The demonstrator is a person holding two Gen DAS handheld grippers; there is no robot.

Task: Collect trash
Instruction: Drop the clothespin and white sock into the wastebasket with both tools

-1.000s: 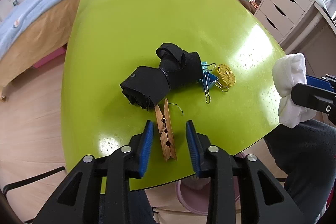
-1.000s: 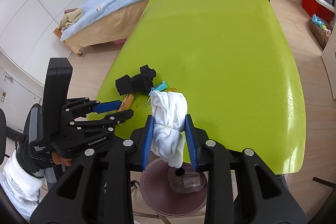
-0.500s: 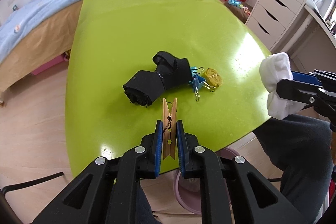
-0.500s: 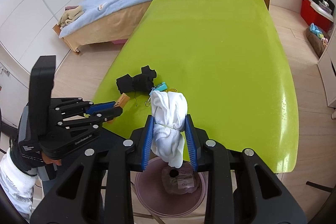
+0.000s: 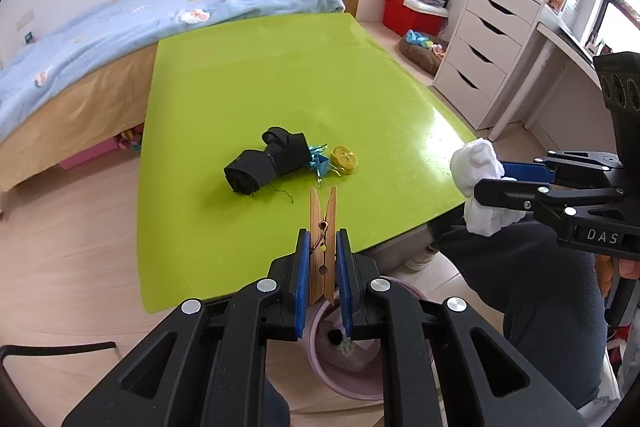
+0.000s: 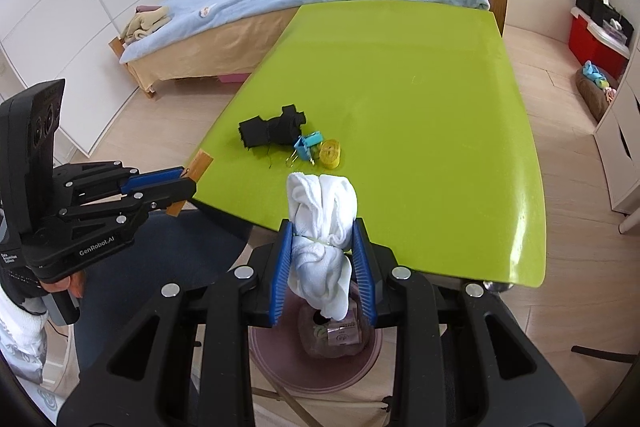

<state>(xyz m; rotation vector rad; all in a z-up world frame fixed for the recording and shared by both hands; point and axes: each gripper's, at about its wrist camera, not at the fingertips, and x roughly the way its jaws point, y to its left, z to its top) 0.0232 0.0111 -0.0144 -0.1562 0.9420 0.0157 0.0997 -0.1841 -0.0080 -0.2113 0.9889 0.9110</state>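
A pink bin (image 6: 316, 363) is sitting on the floor below the near edge of the green table (image 6: 400, 87), holding crumpled scraps and a labelled packet. The left gripper (image 5: 323, 279) is clamping its 2 blue jaws on a wooden clothespin (image 5: 322, 227), whose long axis is running toward 12 o'clock, open end pointing away over the table edge, tail end hanging above the bin. The right gripper (image 6: 323, 267) is squeezing a bundled white cloth (image 6: 322, 227), upright, its lower end dangling over the bin. On the table, toward 12 o'clock from the clothespin, a black fabric roll (image 5: 268, 163), a blue binder clip (image 5: 320, 163) and a yellow tape roll (image 5: 345, 159) are lying close together.
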